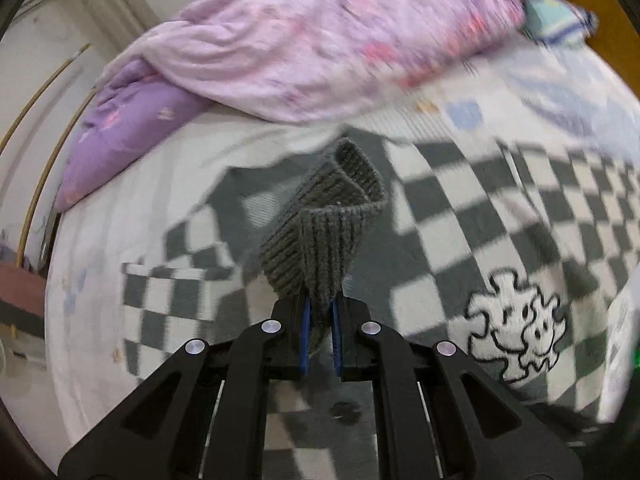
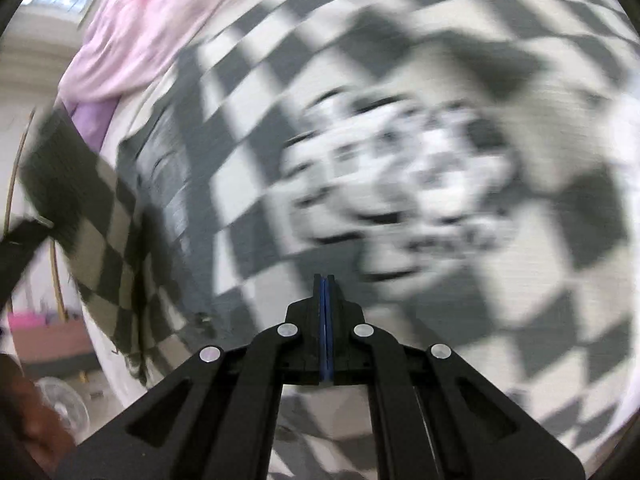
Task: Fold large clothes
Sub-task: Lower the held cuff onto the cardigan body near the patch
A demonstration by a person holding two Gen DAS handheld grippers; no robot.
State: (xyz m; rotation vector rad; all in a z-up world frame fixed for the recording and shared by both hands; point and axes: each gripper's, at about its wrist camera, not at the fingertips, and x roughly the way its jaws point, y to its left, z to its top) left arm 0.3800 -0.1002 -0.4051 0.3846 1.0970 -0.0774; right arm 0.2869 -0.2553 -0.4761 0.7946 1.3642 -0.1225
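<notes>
Left gripper (image 1: 320, 322) pinching grey ribbed cuff (image 1: 324, 224) of checkered sweater (image 1: 480, 216) lying on bed (image 1: 120, 216); right gripper (image 2: 324, 280) hovering fully closed, holding nothing.

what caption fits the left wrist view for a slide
Left gripper pinching the grey ribbed cuff of a checkered sweater spread on a bed.

Grey-and-white checkered sweater (image 1: 460, 216); pink-lilac quilt (image 1: 320, 40).
</notes>
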